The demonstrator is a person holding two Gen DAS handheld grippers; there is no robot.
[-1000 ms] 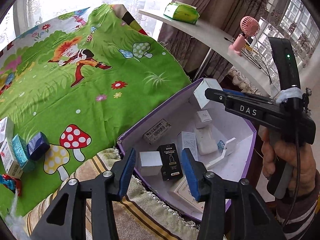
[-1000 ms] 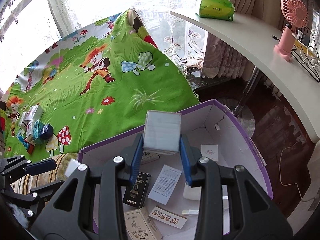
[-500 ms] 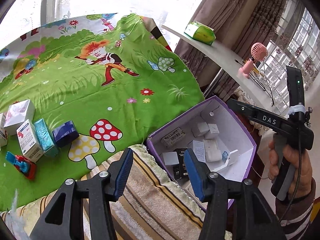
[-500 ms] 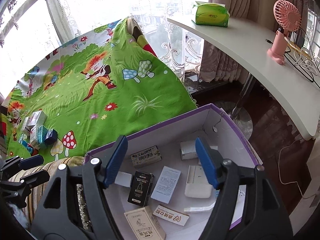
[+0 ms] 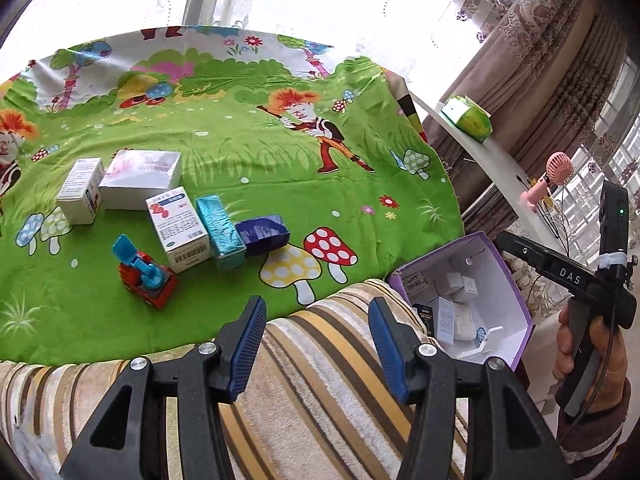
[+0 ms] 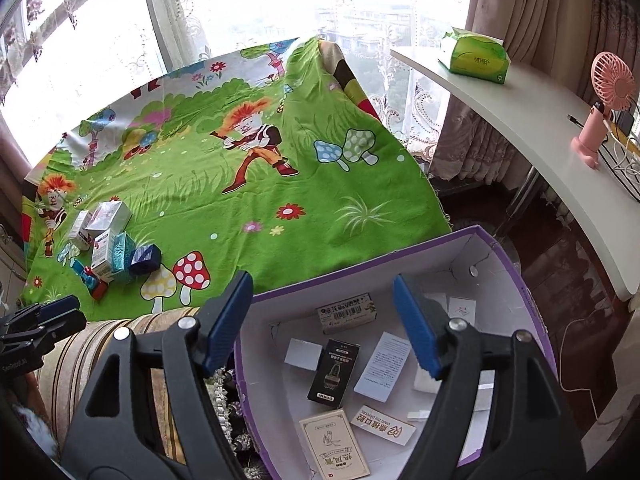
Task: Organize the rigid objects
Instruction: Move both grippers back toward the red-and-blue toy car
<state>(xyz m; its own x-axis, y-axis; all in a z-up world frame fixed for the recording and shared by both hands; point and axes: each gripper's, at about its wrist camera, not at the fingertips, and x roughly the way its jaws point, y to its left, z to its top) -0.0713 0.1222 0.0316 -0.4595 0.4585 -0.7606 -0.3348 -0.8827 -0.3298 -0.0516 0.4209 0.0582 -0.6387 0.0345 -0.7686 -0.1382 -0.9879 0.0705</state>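
From the left wrist view, the left gripper point(image 5: 316, 344) hangs over a striped towel point(image 5: 320, 380), its blue pads apart with nothing between them; these jaws have just been opening a little. Ahead of the jaws and to their left, on the green cartoon cloth point(image 5: 224, 152), sits a cluster of small boxes: a white carton point(image 5: 80, 190), a pale pink box point(image 5: 140, 178), a medicine box point(image 5: 180, 232), a teal box point(image 5: 220, 232) and a dark blue box point(image 5: 262, 234), the last three side by side and touching. A red and blue toy vehicle point(image 5: 146, 276) stands nearest the left pad. To the right of the jaws is the purple-edged box point(image 5: 516, 292), with several small packages inside. Beyond it a hand point(image 5: 592, 348) grips the right gripper's handle.

From the right wrist view, the right gripper point(image 6: 324, 324) is released and empty, its jaws having just been opening wide. The purple-edged box point(image 6: 536, 312) lies directly under and ahead of them. Between the pads show a barcoded carton point(image 6: 346, 314), a black package point(image 6: 334, 372), a white leaflet point(image 6: 382, 366) and a small white box point(image 6: 304, 354). Far left of the jaws, the box cluster point(image 6: 112, 248) sits on the cloth. The left gripper point(image 6: 44, 324) shows at the left edge.
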